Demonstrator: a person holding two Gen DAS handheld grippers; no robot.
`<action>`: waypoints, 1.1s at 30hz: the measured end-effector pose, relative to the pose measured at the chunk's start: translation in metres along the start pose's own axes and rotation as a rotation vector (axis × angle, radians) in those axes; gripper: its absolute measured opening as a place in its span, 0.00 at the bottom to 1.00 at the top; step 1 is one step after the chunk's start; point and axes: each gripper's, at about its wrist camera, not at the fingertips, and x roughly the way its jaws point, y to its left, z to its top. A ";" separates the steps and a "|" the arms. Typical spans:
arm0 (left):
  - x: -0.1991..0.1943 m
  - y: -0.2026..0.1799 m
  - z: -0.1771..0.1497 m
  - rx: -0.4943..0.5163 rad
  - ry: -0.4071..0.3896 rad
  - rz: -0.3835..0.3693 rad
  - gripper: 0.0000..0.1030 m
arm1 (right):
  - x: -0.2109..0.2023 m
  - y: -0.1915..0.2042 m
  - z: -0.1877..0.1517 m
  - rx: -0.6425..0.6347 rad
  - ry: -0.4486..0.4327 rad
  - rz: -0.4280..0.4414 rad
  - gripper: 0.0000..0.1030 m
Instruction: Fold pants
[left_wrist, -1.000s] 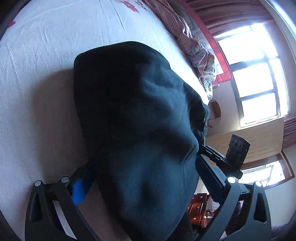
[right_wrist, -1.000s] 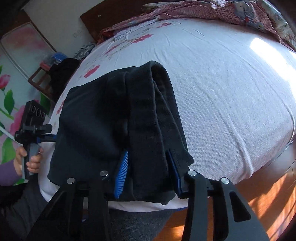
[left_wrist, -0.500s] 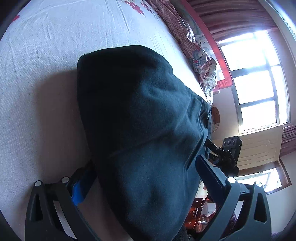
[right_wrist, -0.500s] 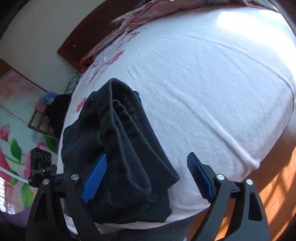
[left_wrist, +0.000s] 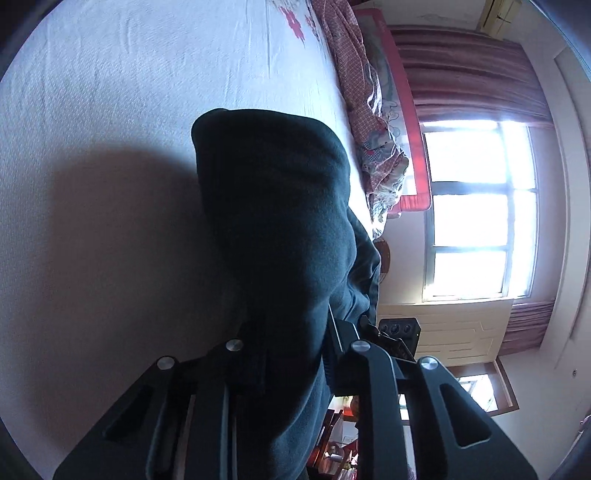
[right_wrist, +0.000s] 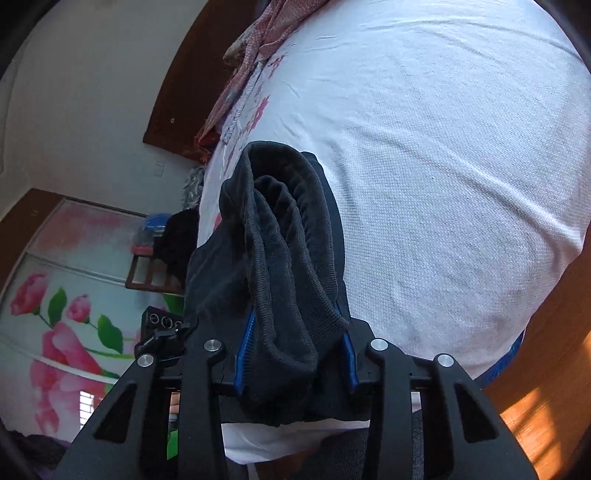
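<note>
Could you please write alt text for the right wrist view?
The right gripper is shut on folded black knit pants, pinching them between blue-padded fingers above a white textured bedsheet. A floral wall mural shows at left.

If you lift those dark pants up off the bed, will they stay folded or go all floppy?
Probably floppy: the pants bend in soft, rounded layers between the right gripper, not crisp creases. They look thick and fleecy, so likely not slippery. Gripped on both sides, with the left gripper too, the fold may hold, though the middle could sag.
</note>
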 end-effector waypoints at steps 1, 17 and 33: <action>0.000 -0.006 0.001 0.014 0.002 -0.002 0.19 | 0.000 0.007 0.000 -0.004 0.003 -0.011 0.35; -0.128 -0.055 0.058 0.148 -0.190 -0.028 0.20 | 0.082 0.154 0.054 -0.212 0.025 0.093 0.34; -0.264 0.088 0.072 0.102 -0.431 0.699 0.72 | 0.207 0.143 0.011 -0.155 0.154 -0.159 0.61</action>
